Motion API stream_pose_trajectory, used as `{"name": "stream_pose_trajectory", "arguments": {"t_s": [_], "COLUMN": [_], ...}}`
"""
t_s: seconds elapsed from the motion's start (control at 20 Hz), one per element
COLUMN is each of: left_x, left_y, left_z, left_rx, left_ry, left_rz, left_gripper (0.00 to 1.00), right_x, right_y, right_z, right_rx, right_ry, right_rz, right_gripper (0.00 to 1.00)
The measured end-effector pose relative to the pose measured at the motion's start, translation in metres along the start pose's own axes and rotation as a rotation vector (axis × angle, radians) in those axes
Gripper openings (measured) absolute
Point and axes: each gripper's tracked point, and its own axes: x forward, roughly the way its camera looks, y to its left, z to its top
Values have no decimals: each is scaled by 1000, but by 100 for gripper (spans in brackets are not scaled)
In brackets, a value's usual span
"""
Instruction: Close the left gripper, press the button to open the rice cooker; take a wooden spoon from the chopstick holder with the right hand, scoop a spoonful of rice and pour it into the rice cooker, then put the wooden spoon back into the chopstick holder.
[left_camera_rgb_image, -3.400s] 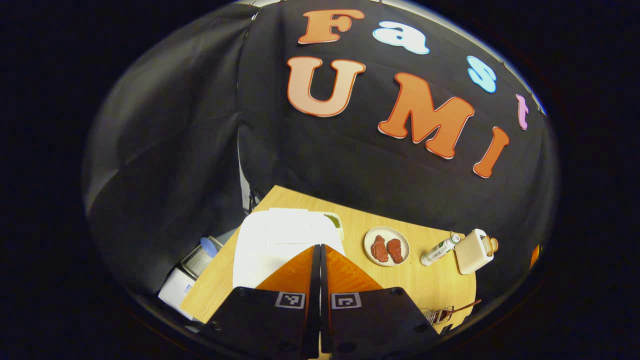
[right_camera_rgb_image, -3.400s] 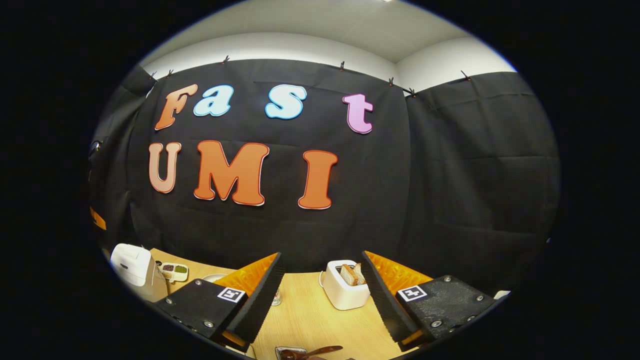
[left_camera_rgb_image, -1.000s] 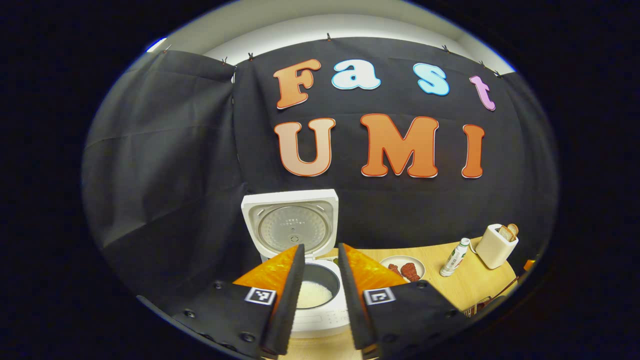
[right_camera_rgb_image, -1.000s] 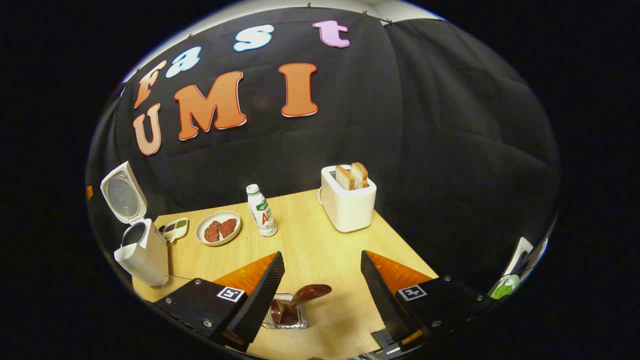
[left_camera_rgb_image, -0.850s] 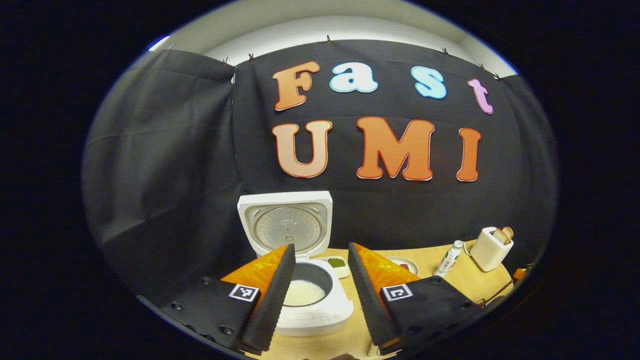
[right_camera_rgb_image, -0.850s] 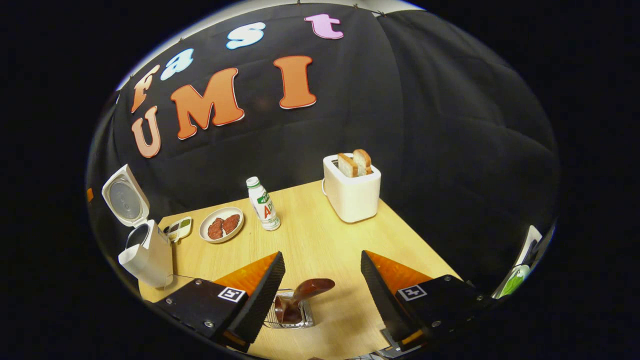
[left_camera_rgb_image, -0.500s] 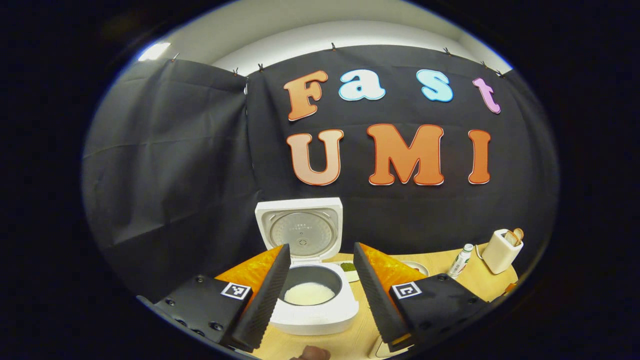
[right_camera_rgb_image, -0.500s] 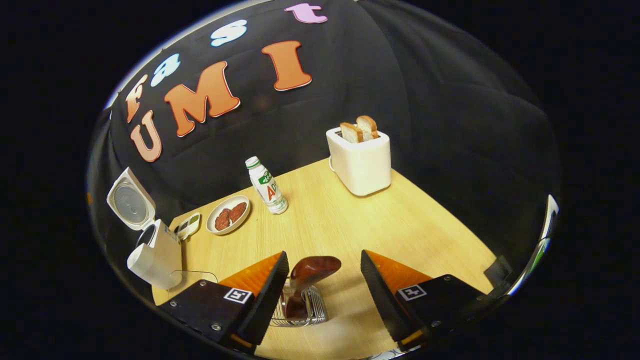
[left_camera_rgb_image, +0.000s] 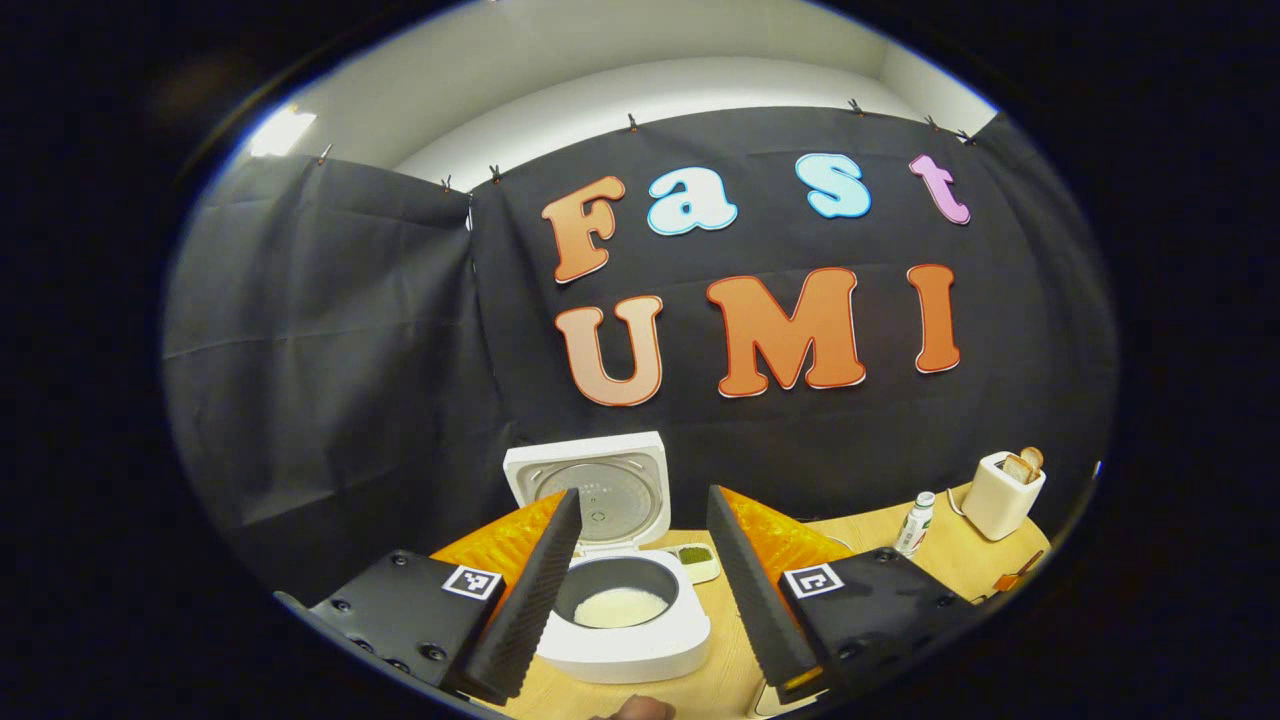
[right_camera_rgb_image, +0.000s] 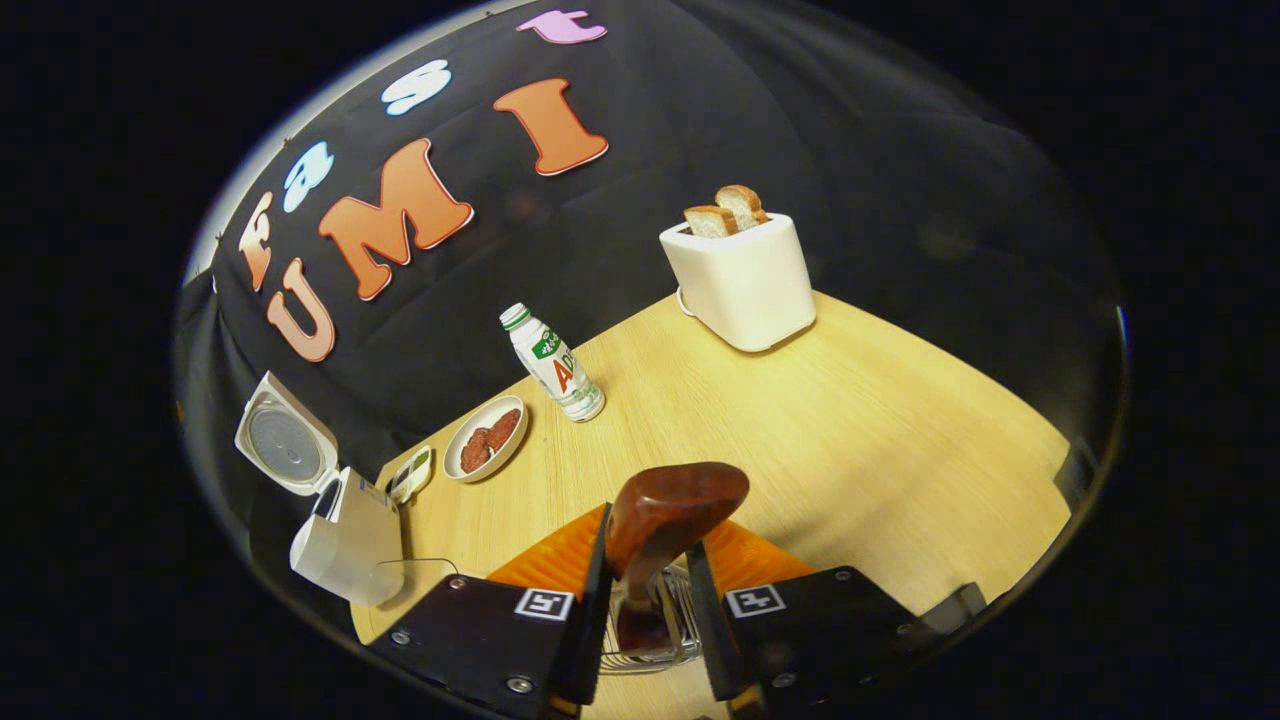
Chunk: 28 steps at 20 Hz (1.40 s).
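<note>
1. In the left gripper view the left gripper (left_camera_rgb_image: 635, 560) hangs above the table (left_camera_rgb_image: 940, 570) with its fingers spread wide and nothing between them.
2. Between those fingers the cooker (left_camera_rgb_image: 625, 640) stands with its lid (left_camera_rgb_image: 590, 490) up; white rice (left_camera_rgb_image: 620, 607) lies in the pot.
3. A small dish (left_camera_rgb_image: 697, 558) sits just behind the cooker; farther right stand a bottle (left_camera_rgb_image: 912, 523) and a toaster (left_camera_rgb_image: 1005, 495) with bread.
4. In the right gripper view the right gripper (right_camera_rgb_image: 645, 560) has its fingers drawn in on the spoon (right_camera_rgb_image: 665, 520), one at each side of the handle just under the bowl.
5. The spoon stands upright in the wire holder (right_camera_rgb_image: 650, 640), its lower end among the wires.
6. This view looks down on the table (right_camera_rgb_image: 880, 420) and shows a plate (right_camera_rgb_image: 485, 440) with two dark red pieces, lying between the bottle (right_camera_rgb_image: 555, 365) and the small dish (right_camera_rgb_image: 412, 472).
7. The cooker (right_camera_rgb_image: 345, 535) is at the far left of the table, seen from the side, lid (right_camera_rgb_image: 285, 435) tilted back; its inside cannot be seen here.
8. The toaster (right_camera_rgb_image: 745, 275) stands at the far edge, well apart from the holder.
</note>
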Motion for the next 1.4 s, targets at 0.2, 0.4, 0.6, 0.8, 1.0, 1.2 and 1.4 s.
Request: {"name": "stream_pose_trajectory", "arguments": {"t_s": [0.2,0.4,0.6,0.8,1.0,1.2,1.4], "left_x": [-2,-3,-1,1,2,0,-2], "left_y": [-7,-13,-12,-4,7,16,27], "left_z": [7,9,2,-8,-10,-15,-23], "left_rx": [17,22,17,-16,-28,-35,-52], "left_ry": [-17,-30,-27,-14,-15,-21,-23], "left_rz": [-24,-49,-63,-68,-69,-70,-66], "left_gripper": [88,86,86,86,86,89,93], "right_x": [9,6,-4,-10,-16,-36,-64], "right_y": [2,4,1,1,6,26,66], "right_z": [-3,-6,-11,-14,-11,22,54], "right_rx": [34,30,28,54,22,-35,-138], "right_ry": [-27,-24,-14,-22,-14,-98,-194], "right_rz": [-19,-42,-79,-112,-143,-135,-91], "right_gripper": [18,23,19,19,13,12,12]}}
